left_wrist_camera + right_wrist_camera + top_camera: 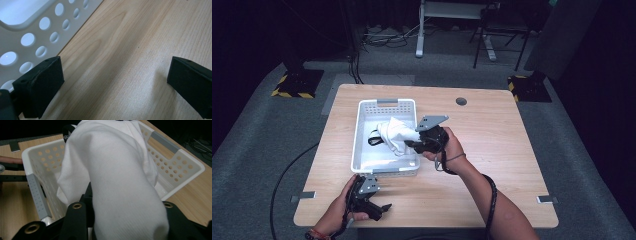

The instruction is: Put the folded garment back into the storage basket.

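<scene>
A person stands at a wooden counter (492, 150) and holds a black gripper in each hand. The right gripper (412, 143) reaches over the right rim of a white plastic basket (362, 135) with rows of round holes in its walls. Its fingers are pinching a white cloth (398, 134), which bunches up from between them and drapes out ahead of the fingers, over the inside of the basket. In the right gripper view the cloth (117, 185) covers the gap between the fingers, so the fingertips themselves are hidden under the fabric. A dark strap or band (375, 139) lies in the basket just beyond the cloth, on the far side from the fingers; what it is cannot be told.

The left gripper (382, 209) rests low at the near edge of the counter, just in front of the basket's near wall and well apart from the cloth. Its fingers (40, 85) are spread wide with nothing but bare wood between them. In the left gripper view the basket's holed wall (37, 30) stands right beside the left-hand finger.

The basket's walls surround the cloth on all sides, and the right rim sits directly under the right gripper. A round cable hole (461, 101) marks the counter well beyond the right fingers. Past the counter, on grey floor, are metal stands and cables (382, 37).
</scene>
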Motion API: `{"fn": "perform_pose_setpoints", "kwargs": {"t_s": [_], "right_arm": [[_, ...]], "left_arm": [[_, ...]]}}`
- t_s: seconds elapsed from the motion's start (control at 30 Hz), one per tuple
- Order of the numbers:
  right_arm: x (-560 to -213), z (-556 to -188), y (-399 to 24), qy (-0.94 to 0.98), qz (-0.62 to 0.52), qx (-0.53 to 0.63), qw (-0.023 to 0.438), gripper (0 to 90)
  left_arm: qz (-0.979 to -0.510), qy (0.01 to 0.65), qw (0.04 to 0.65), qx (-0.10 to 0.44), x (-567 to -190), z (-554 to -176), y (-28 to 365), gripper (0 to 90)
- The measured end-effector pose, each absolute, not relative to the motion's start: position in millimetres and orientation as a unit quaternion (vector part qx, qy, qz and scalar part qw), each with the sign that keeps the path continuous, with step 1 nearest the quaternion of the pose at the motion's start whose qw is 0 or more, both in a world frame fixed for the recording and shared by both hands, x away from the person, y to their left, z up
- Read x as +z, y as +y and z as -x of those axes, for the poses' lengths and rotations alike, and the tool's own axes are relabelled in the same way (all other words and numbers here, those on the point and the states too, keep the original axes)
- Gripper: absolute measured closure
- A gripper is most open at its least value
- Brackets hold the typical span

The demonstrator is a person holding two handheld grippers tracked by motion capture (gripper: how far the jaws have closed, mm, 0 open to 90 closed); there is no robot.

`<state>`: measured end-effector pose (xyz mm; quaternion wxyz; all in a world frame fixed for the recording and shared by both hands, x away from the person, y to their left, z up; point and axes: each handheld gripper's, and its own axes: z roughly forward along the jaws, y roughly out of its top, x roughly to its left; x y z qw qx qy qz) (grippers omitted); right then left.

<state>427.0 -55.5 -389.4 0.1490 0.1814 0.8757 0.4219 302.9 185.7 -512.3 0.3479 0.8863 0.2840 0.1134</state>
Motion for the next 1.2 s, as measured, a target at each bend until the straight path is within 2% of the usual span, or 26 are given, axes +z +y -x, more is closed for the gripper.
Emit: {"fn": "perform_pose_setpoints", "kwargs": {"t_s": [0.6, 1.2], "right_arm": [[-405, -433, -23, 0.882, -0.184, 0.413, 0.135, 61.0], [-431, -442, -12, 0.890, -0.204, 0.391, 0.119, 59.2]], "left_arm": [[-0.886, 0.284, 0.348, 0.113, -512, -303, 186, 0.7], [-0.885, 0.287, 0.349, 0.113, -512, -302, 186, 0.7]]}}
